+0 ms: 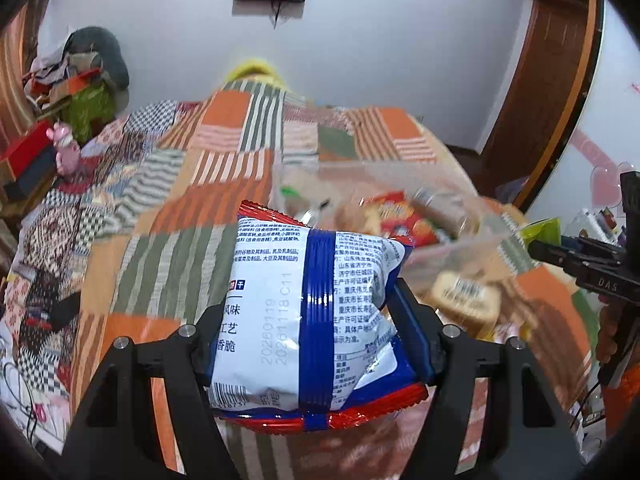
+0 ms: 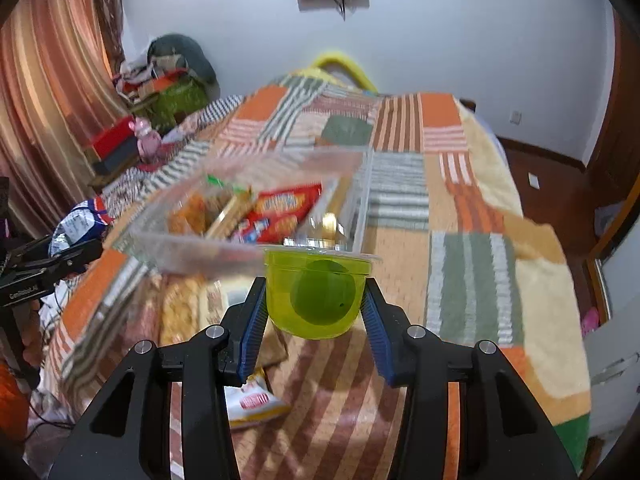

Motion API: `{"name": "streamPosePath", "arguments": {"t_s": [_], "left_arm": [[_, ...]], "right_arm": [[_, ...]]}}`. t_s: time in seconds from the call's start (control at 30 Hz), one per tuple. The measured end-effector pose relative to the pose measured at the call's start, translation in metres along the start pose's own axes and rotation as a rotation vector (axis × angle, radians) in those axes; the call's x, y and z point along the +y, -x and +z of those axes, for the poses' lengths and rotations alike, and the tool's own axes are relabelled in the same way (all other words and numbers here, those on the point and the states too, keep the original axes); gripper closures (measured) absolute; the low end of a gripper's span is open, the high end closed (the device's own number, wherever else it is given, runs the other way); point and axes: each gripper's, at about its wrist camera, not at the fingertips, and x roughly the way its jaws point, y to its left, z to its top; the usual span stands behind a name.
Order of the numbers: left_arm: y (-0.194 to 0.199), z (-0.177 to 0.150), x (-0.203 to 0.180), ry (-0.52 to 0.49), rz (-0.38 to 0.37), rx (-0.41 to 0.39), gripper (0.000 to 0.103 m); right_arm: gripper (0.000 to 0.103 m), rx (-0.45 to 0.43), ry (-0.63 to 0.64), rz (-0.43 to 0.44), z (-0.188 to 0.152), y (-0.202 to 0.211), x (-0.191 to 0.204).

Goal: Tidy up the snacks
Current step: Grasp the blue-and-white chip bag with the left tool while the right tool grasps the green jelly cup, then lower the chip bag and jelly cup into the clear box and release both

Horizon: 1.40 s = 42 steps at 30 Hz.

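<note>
The left hand-held gripper (image 1: 316, 320) pinches a blue-and-white snack bag (image 1: 308, 312) above the patchwork bed (image 1: 168, 256). The right hand-held gripper (image 2: 316, 300) pinches a green jelly cup (image 2: 320, 294) just before the clear snack bin (image 2: 256, 216) standing mid-bed.

Patchwork bed (image 2: 460, 216) — clear bin (image 2: 360, 208), snacks (image 2: 256, 400)

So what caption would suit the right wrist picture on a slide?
Right gripper holding a green jelly cup before a clear snack bin on a patchwork bedspread.
</note>
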Motion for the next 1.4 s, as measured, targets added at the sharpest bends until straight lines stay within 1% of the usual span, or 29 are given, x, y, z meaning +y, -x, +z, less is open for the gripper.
{"name": "streamPosePath", "arguments": {"t_s": [0.23, 0.4, 0.57, 0.7, 0.9, 0.97, 1.03, 1.1, 1.2, 1.3, 1.4], "left_arm": [[-0.008, 0.029, -0.022, -0.022, -0.039, -0.045, 0.033], [-0.028, 0.046, -0.034, -0.031, -0.059, -0.031, 0.033], [-0.050, 0.057, -0.040, -0.036, -0.067, -0.008, 0.033], [-0.069, 0.063, -0.045, -0.035, -0.072, 0.012, 0.033], [-0.093, 0.065, -0.047, -0.018, -0.082, 0.071, 0.032], [-0.098, 0.064, -0.047, -0.004, -0.083, 0.094, 0.030], [-0.100, 0.064, -0.047, -0.004, -0.084, 0.095, 0.030], [-0.095, 0.064, -0.049, -0.018, -0.083, 0.077, 0.029], [-0.080, 0.065, -0.052, -0.034, -0.076, 0.045, 0.029], [-0.060, 0.064, -0.053, -0.050, -0.068, 0.016, 0.026], [-0.042, 0.061, -0.050, -0.056, -0.053, -0.004, 0.023]], "right_arm": [[0.060, -0.064, 0.008, 0.014, 0.025, -0.002, 0.011], [0.060, -0.077, 0.012, 0.025, 0.040, -0.017, 0.017], [0.060, -0.055, 0.021, 0.038, 0.047, -0.040, 0.022], [0.060, -0.018, 0.027, 0.043, 0.049, -0.060, 0.026], [0.060, 0.032, 0.047, 0.041, 0.045, -0.076, 0.029], [0.058, 0.051, 0.067, 0.049, 0.043, -0.078, 0.031], [0.058, 0.057, 0.077, 0.053, 0.041, -0.076, 0.033], [0.057, 0.046, 0.087, 0.049, 0.039, -0.073, 0.033], [0.053, 0.018, 0.094, 0.035, 0.037, -0.064, 0.033], [0.053, 0.001, 0.093, 0.038, 0.038, -0.054, 0.032], [0.049, -0.015, 0.094, 0.037, 0.035, -0.043, 0.032]]}}
